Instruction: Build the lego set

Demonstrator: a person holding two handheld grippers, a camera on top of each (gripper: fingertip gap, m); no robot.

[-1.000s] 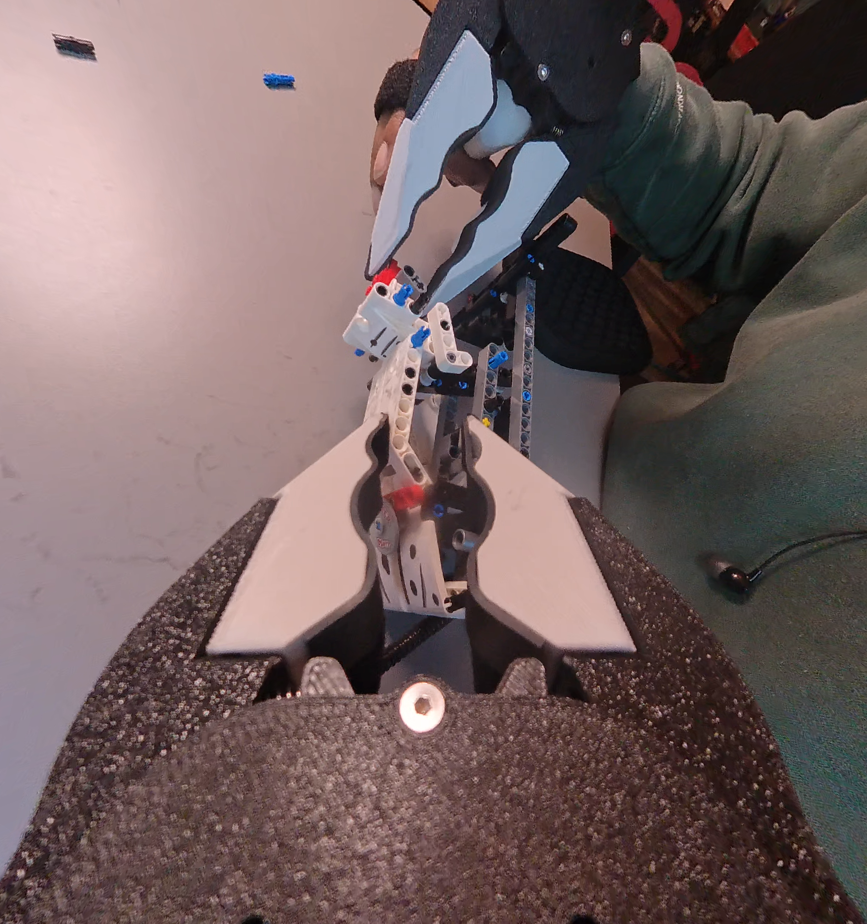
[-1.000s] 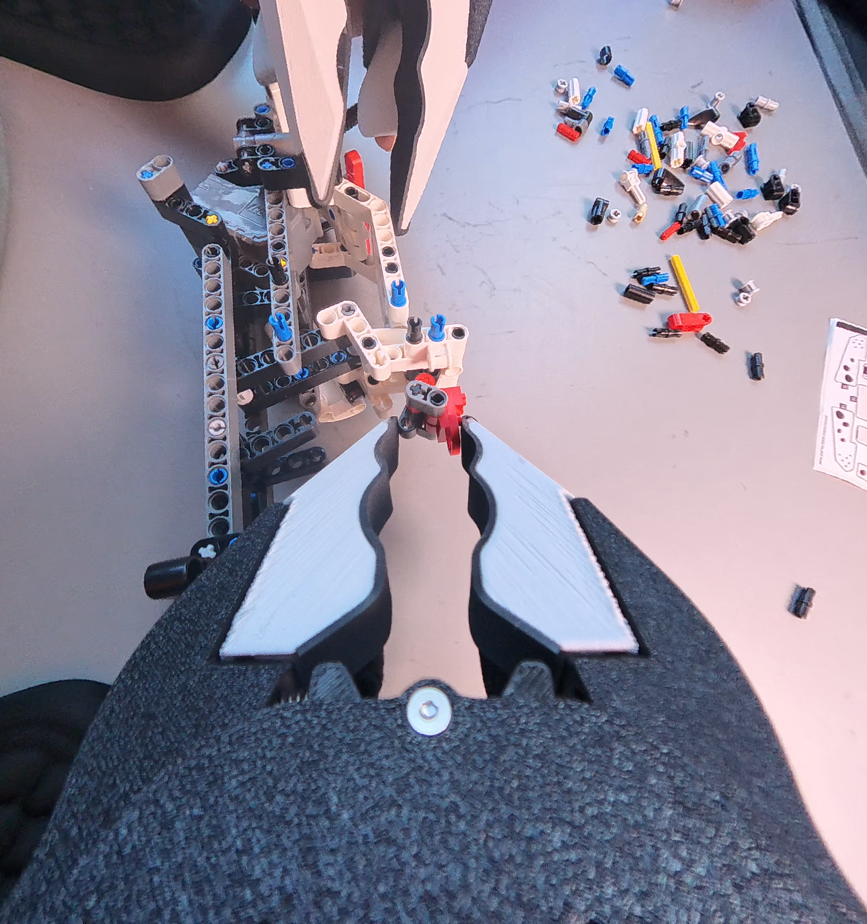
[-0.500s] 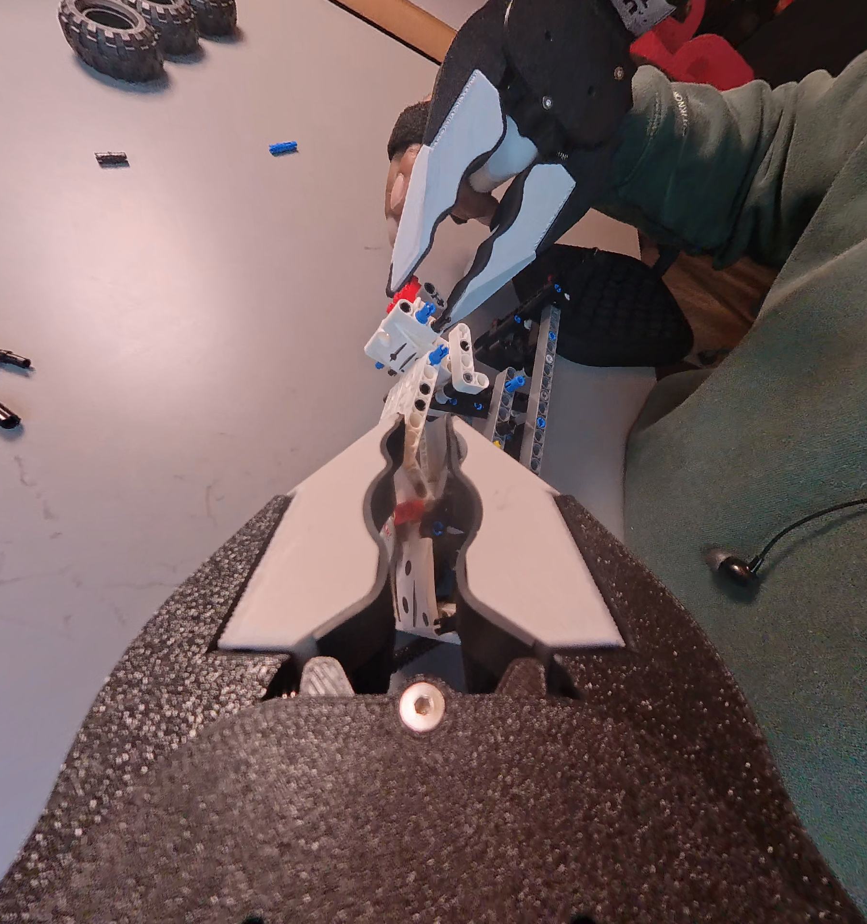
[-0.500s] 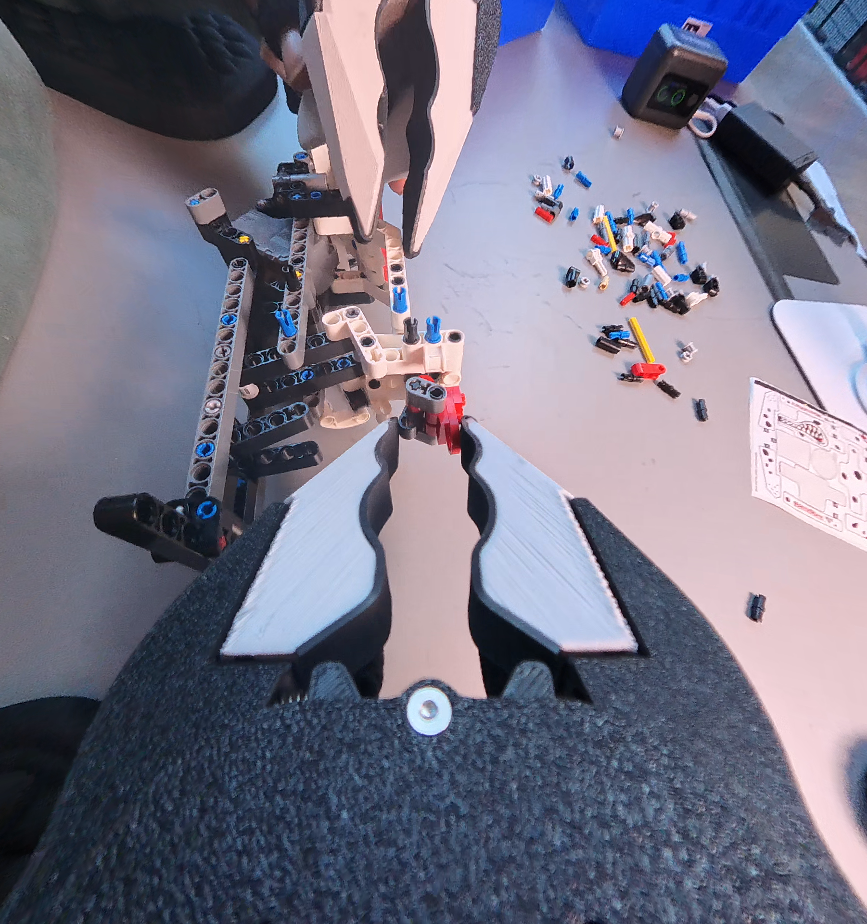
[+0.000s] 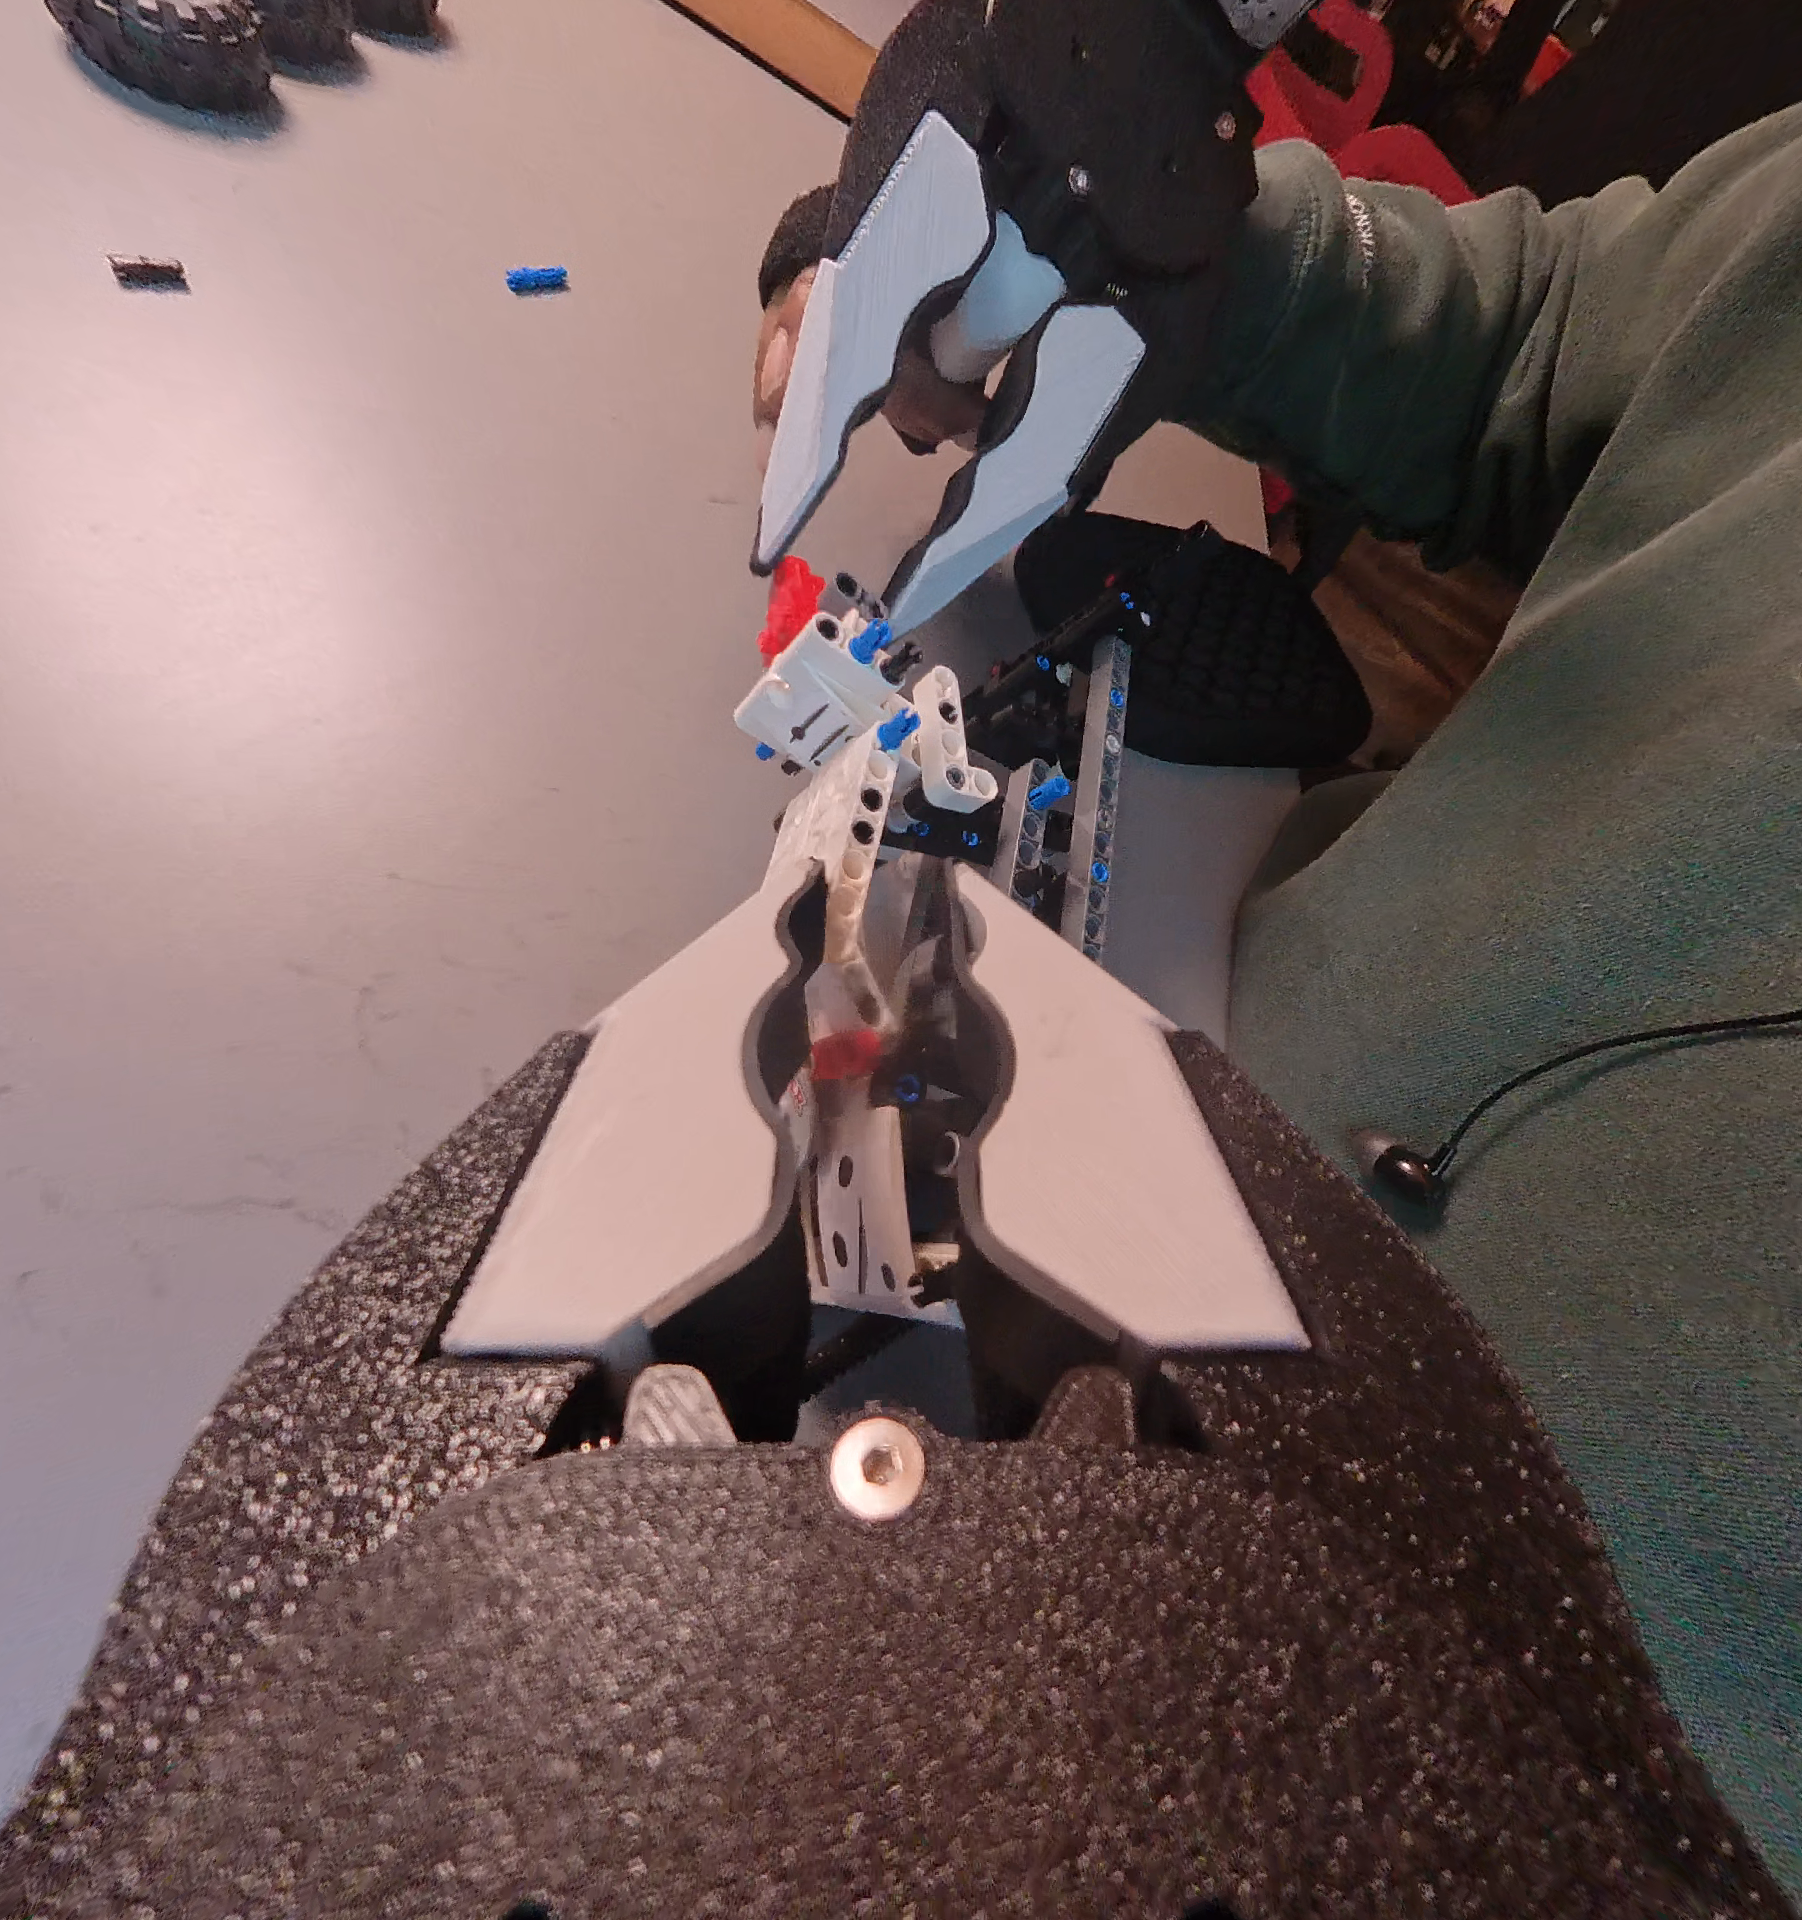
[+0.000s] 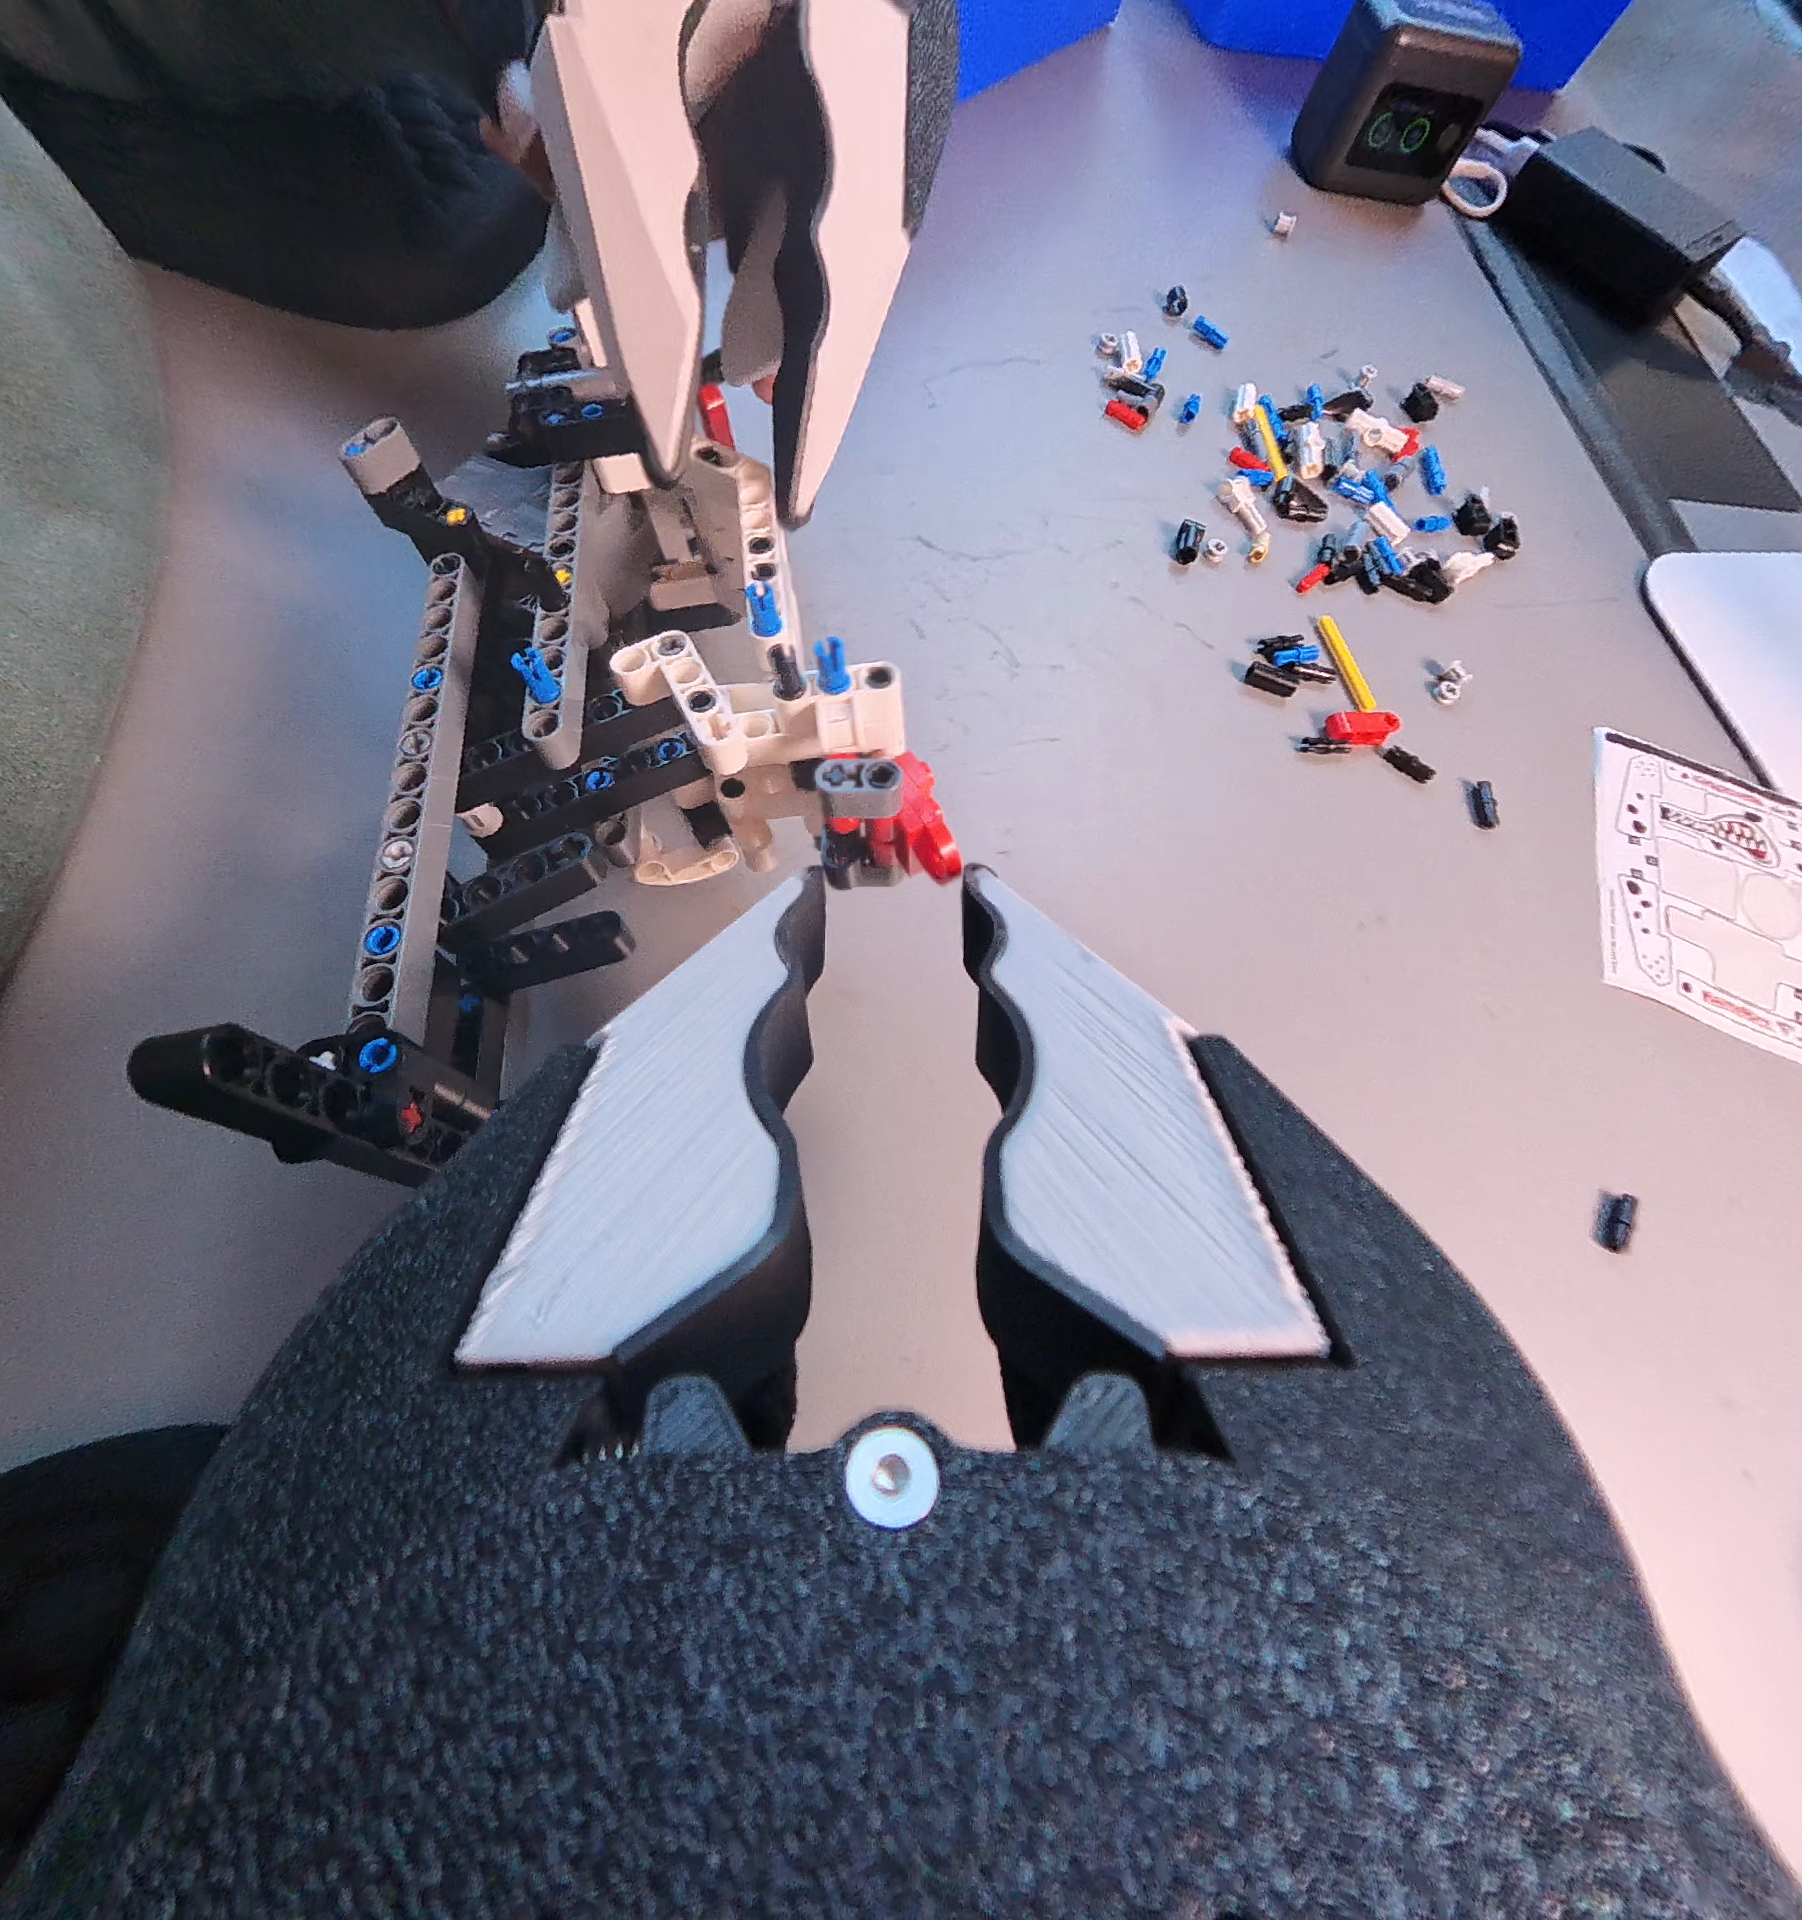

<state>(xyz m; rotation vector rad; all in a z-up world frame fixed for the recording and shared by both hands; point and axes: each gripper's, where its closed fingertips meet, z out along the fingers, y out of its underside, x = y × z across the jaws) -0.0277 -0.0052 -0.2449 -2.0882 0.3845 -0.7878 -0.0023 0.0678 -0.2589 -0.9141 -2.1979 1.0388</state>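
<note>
The partly built lego model [image 6: 523, 727], made of grey, black and white beams with blue pins, is held over the grey table [image 6: 1084, 935]. My left gripper [image 5: 869, 899] is shut on the model's white panel end [image 5: 855, 1205]. It also shows at the top of the right wrist view [image 6: 733, 499]. My right gripper [image 6: 892, 881] pinches the near end of a red and grey connector piece [image 6: 907, 821] at the model's white corner block. It also shows in the left wrist view [image 5: 835, 592], tips at the red piece [image 5: 788, 613].
A pile of small loose pieces [image 6: 1333, 488] lies at the far right, with a sticker sheet [image 6: 1728, 904] and a lone black pin [image 6: 1614, 1221] nearer. A black box device [image 6: 1406, 104] stands behind. Tyres [image 5: 180, 52] and a blue pin [image 5: 536, 277] lie far off. A green sleeve [image 5: 1499, 312] is close by. The tips of one gripper are about 9 centimeters away from the tips of the other.
Both grippers and the model have tilted together, so more of the far table shows in both views. Both holds look unchanged.
</note>
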